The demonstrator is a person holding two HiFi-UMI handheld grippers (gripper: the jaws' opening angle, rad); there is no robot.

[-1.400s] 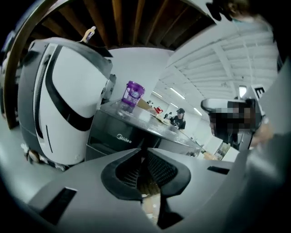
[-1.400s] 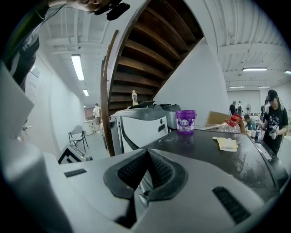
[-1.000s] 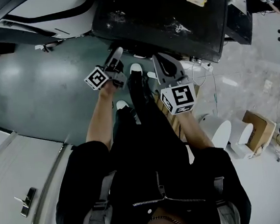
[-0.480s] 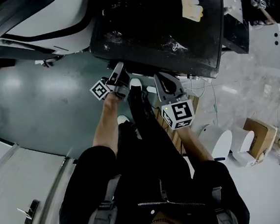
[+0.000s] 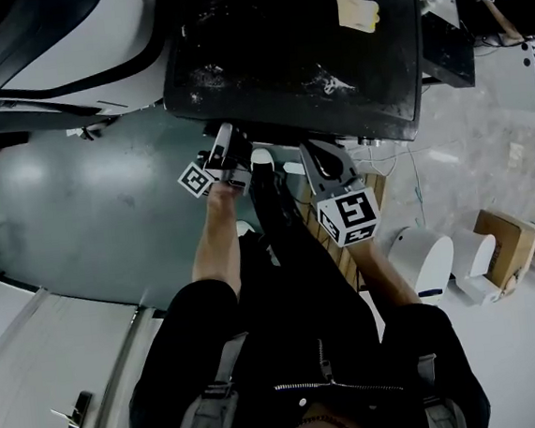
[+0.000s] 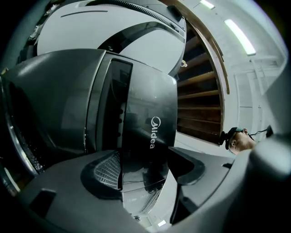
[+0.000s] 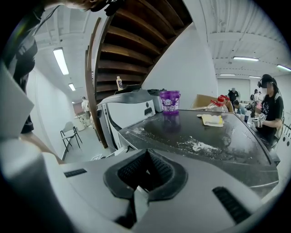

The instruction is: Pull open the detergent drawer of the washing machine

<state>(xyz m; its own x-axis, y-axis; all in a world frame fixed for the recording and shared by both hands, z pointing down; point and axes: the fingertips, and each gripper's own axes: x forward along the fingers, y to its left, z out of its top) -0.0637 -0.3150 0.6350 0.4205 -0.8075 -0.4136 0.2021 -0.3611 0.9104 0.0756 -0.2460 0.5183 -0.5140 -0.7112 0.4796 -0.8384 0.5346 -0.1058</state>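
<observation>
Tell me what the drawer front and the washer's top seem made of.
Drawer front: likely glossy dark plastic; it mirrors the room and bears a printed logo. Washer's top: smooth, dark, semi-gloss, plastic or painted metal, hard to tell; it reflects the purple tub, under white powder streaks.

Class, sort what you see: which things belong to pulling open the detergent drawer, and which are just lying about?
Job in hand: washing machine, detergent drawer front, left gripper.
Lying about: purple tub, yellowish cloth, cardboard box, chair.
</observation>
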